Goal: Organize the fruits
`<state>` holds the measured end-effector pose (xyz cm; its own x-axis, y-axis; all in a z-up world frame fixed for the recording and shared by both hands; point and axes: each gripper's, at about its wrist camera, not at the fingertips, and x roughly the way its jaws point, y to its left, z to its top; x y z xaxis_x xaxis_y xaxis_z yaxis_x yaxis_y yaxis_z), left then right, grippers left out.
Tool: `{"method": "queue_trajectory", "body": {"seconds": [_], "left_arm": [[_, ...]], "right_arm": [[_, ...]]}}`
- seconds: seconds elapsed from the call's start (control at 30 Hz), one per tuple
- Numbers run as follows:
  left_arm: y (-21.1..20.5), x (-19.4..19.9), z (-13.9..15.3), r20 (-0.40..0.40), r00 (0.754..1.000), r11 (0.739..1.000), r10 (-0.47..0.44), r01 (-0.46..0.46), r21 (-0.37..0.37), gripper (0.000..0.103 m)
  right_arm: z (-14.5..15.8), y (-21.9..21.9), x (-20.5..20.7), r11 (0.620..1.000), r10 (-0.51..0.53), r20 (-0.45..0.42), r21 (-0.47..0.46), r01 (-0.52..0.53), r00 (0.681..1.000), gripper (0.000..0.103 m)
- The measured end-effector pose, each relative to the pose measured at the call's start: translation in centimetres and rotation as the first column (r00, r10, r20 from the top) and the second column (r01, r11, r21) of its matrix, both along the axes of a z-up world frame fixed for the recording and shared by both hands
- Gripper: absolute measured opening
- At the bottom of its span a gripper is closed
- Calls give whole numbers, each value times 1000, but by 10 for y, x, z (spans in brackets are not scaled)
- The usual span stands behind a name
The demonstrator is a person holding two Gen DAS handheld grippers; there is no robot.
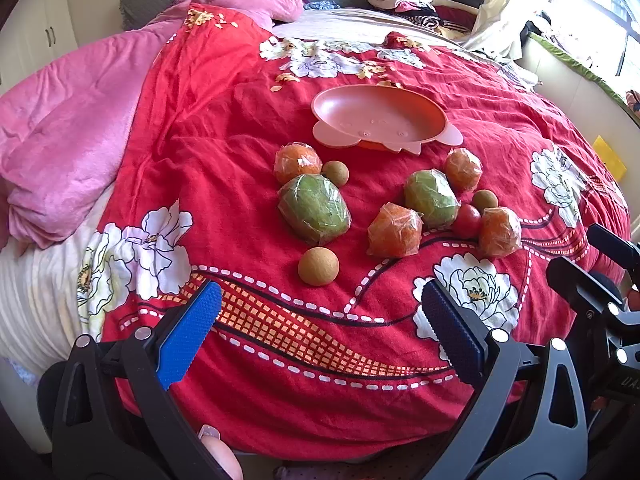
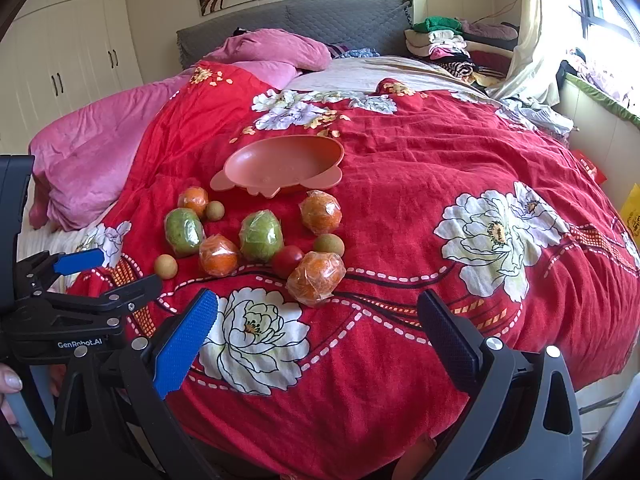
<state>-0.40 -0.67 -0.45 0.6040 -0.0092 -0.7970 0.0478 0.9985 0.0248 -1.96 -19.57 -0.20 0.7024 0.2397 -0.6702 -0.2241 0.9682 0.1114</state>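
Both tools released on my end. Left gripper (image 1: 320, 320) has its jaws spread wide, nothing between them, hovering over the near edge of the red floral bedspread (image 1: 280, 360). Right gripper (image 2: 318, 332) likewise spread and empty, over a white flower print. In the right wrist view the left gripper shows at the left edge, low over the bedspread.

Fruits all loose on the bedspread, beyond the fingertips:
- Nearest in the left view: small brown round fruit (image 1: 318, 266), alone.
- Behind it, a large wrapped green fruit (image 1: 314, 214), touching a wrapped orange (image 1: 298, 162) and a second small brown fruit (image 1: 335, 172).
- To the right, a wrapped orange (image 1: 395, 231) just beside the second wrapped green fruit (image 1: 431, 199).
- Red tomato (image 1: 467, 221) wedged between that green fruit and the rightmost wrapped orange (image 1: 500, 232); a third small brown fruit (image 1: 485, 200) just behind it.
- Fourth wrapped orange (image 1: 463, 169) farther back, near the bowl.

Pink bowl (image 1: 416, 104) with ear-shaped tabs sits upright just past the fruit cluster, nothing in it.

Farther: pink blanket (image 1: 72, 152) bunched on the left, grey headboard (image 2: 340, 20), folded clothes pile (image 2: 444, 44) at the far right corner.
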Motion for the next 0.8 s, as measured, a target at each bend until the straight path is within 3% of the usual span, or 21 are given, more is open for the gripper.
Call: {"method": "queue_trajectory", "body": {"seconds": [0.8], "left_arm": [[3, 1, -3, -9, 1000, 1000, -26, 25, -17, 95]], "right_arm": [[0, 0, 0, 1000, 6, -3, -5, -6, 1000, 99]]}}
